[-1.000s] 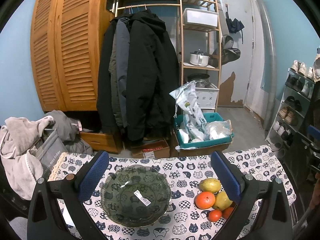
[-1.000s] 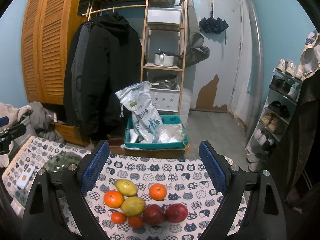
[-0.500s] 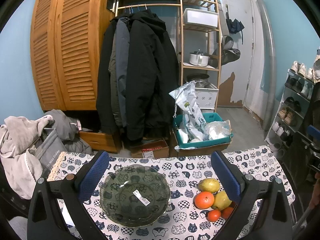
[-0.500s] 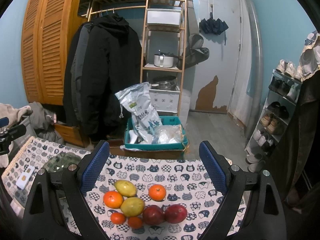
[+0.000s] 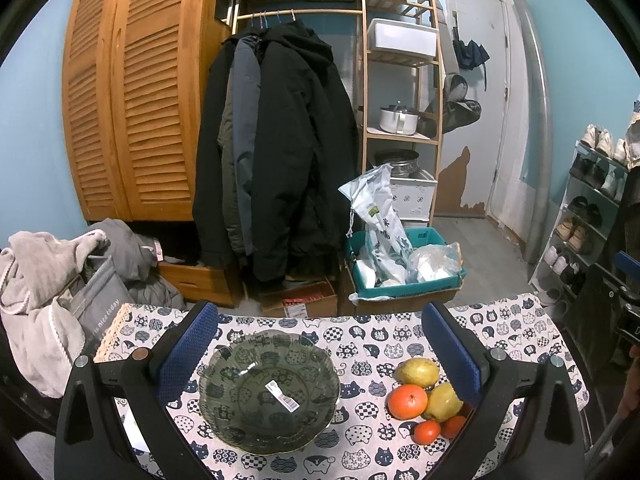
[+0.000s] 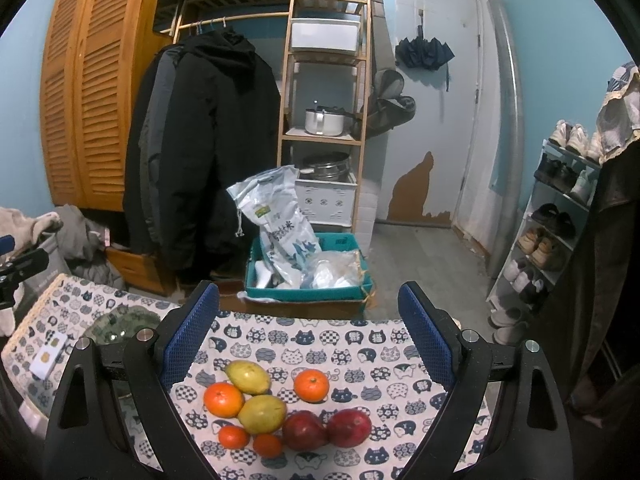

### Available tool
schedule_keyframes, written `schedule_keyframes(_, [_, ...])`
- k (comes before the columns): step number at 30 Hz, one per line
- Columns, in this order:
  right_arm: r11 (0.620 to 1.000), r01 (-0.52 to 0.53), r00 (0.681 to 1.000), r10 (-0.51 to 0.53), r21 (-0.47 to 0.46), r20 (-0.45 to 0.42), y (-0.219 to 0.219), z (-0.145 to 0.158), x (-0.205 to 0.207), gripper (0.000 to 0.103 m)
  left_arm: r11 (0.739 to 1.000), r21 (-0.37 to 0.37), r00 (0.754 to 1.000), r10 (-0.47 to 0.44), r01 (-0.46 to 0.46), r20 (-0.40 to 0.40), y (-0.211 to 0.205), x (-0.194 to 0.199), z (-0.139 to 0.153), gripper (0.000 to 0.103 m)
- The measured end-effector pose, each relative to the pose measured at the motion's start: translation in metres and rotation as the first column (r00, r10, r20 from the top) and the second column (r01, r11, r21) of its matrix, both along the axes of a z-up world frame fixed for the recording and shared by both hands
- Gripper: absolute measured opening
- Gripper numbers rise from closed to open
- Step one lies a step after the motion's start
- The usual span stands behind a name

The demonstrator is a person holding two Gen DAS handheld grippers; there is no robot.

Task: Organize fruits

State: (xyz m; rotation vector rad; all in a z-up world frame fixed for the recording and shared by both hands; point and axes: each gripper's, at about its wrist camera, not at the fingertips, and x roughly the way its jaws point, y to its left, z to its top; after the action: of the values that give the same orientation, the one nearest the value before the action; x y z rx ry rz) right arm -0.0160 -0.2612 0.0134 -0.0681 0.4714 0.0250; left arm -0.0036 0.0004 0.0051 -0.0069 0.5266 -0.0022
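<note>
Fruit and bowl on table
Left claw (image 5: 318,354) wide over glass bowl (image 5: 269,391); right claw (image 6: 309,334) wide over fruit pile (image 6: 276,408); both hold nothing.

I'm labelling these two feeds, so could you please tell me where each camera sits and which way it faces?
Left wrist: on the left gripper, facing forward over the empty glass bowl; both blue-padded fingers show, wide apart.
Right wrist: on the right gripper, facing forward over the loose fruit, oranges and red apples; its fingers show, apart.
Shared: cat-print tablecloth, bowl, fruit, black coats.
</note>
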Motion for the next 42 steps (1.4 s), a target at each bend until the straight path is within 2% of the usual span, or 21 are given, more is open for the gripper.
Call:
schedule_keyframes(12, [1.0, 0.009, 1.0, -0.009, -0.007, 0.009, -0.0104, 0.008, 0.0021, 0.089, 1.0, -0.001, 1.0, 0.017, -0.017, 0.015, 0.0015, -0.0022, 0.0038, 0.103])
schedule_keyframes(42, [1.0, 0.013, 1.0, -0.013, -0.013, 0.013, -0.0091, 0.0062, 0.0001, 0.089, 1.0, -0.003, 1.0, 0.017, -0.017, 0.013, 0.0031, -0.0034, 0.0032, 0.103])
